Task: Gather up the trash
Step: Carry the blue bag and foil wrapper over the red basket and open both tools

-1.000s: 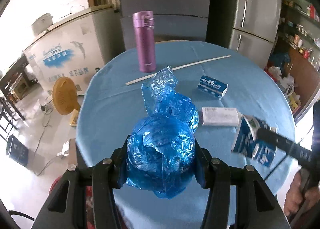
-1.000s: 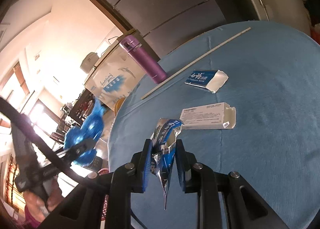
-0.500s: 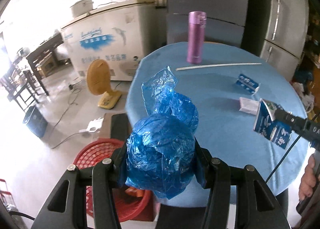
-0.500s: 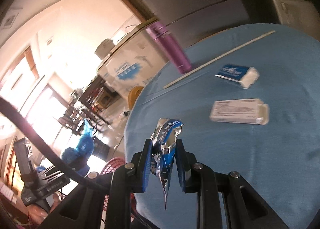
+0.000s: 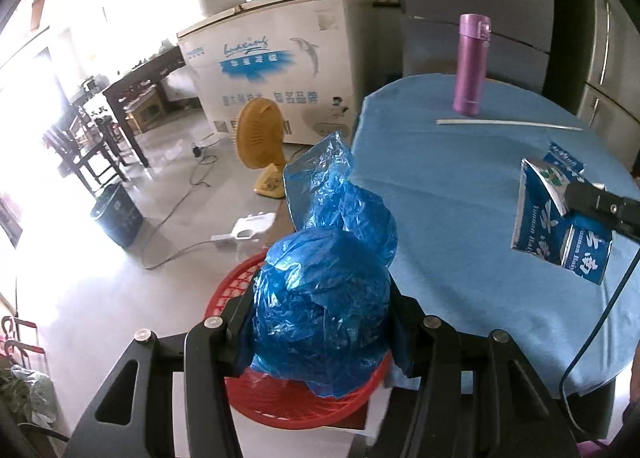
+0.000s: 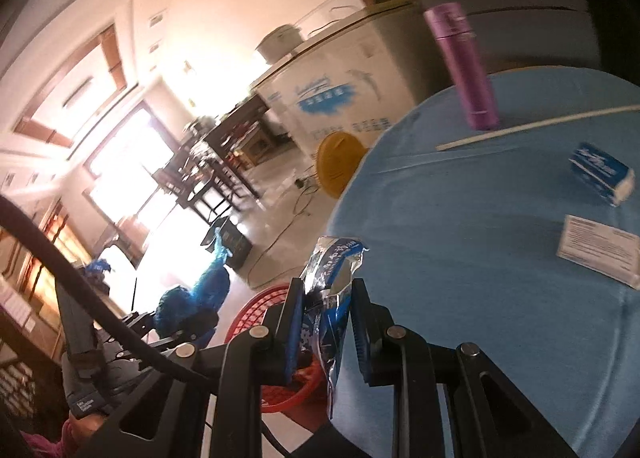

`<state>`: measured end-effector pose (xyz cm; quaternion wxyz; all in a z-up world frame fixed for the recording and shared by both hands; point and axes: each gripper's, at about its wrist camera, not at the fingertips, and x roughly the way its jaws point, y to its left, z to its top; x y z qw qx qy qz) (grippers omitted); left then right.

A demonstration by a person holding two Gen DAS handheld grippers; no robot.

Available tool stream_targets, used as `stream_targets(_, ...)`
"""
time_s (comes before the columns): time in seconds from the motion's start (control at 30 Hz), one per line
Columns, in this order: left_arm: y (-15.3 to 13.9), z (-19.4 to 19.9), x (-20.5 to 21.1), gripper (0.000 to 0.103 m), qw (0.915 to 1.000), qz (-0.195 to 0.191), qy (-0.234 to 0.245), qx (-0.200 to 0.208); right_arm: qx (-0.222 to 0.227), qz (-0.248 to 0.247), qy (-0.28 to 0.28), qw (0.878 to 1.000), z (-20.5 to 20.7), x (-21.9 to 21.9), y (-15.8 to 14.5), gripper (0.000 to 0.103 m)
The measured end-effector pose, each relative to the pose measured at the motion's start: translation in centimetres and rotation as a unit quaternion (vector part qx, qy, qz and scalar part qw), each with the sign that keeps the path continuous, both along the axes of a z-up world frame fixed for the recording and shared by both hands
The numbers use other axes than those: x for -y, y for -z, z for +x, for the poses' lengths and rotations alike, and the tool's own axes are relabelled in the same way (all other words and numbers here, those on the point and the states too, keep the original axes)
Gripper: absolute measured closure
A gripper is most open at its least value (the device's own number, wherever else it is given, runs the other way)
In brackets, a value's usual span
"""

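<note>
Blue bag (image 5: 324,310) (clamped) above basket (image 5: 288,406)

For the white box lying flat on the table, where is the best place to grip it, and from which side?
Grip the white box across its two long edges near the middle, coming from above. It lies flat on the table and is long and thin, so the short width probably fits between the fingers, and nothing touches its sides.

- Blue plastic bag (image 5: 324,314): thin, crinkled, glossy film.
- Snack wrapper (image 6: 328,298): shiny foil-lined plastic.
- Tablecloth (image 5: 460,197): matt blue cloth.
- Basket (image 5: 288,402): red plastic lattice.
- Purple flask (image 5: 472,65): smooth satin metal.
- Left gripper (image 5: 322,332): matt black plastic.
</note>
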<state>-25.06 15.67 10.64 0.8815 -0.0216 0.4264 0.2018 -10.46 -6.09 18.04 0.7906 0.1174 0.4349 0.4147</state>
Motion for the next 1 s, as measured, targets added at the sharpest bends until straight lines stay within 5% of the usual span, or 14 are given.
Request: stream_targets(1.0,3.6,-2.0,-4.8,0.047,0.9980,-0.026,-0.037,-0.043,-0.025,-0.042,-0.079,0.996,-0.2,-12.0,3.2,0.078)
